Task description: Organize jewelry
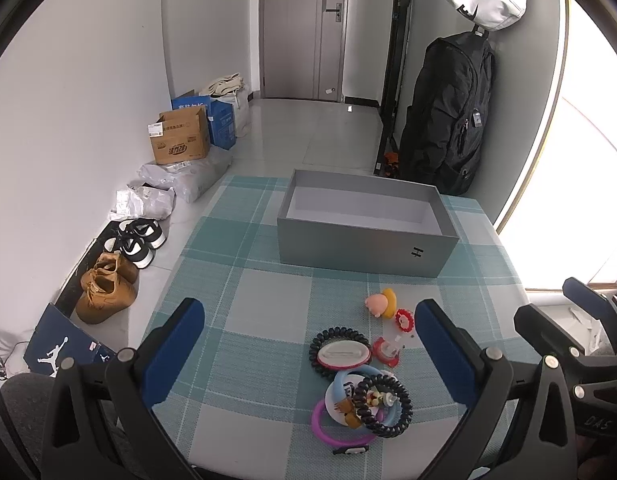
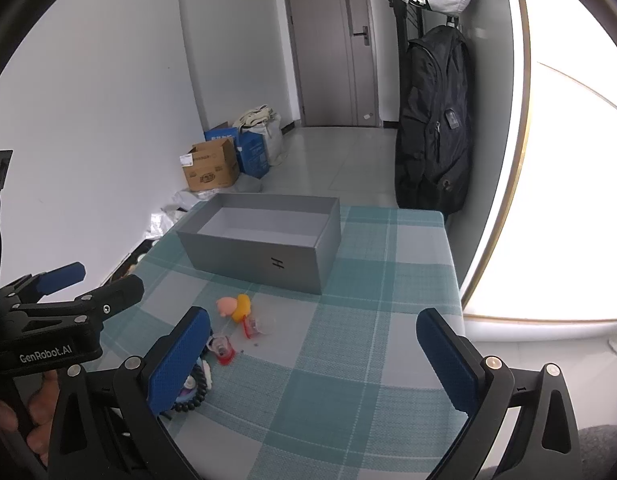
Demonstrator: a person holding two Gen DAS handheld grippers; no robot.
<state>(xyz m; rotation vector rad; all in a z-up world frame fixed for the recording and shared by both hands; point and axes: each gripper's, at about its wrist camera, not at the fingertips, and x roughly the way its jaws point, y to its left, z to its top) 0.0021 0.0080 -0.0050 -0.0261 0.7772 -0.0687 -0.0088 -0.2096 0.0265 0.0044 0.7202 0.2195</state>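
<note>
Nothing boxed yet: grey box empty ahead; jewelry pile between your spread left claw; right claw spread, empty.

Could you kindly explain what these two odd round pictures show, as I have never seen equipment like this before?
There is no robot here: a person holds a two-fingered tool in each hand, and each tool carries a wide-angle camera looking forward along its blue-padded fingers. One picture comes from the left gripper, the other from the right gripper. Each view also catches the other tool at its edge. Both pairs of jaws stand open and hold nothing. On the checked tablecloth lie a pile of bracelets and hair rings, some small red trinkets and a pink and yellow toy. Behind them stands an open, empty grey box.
</note>
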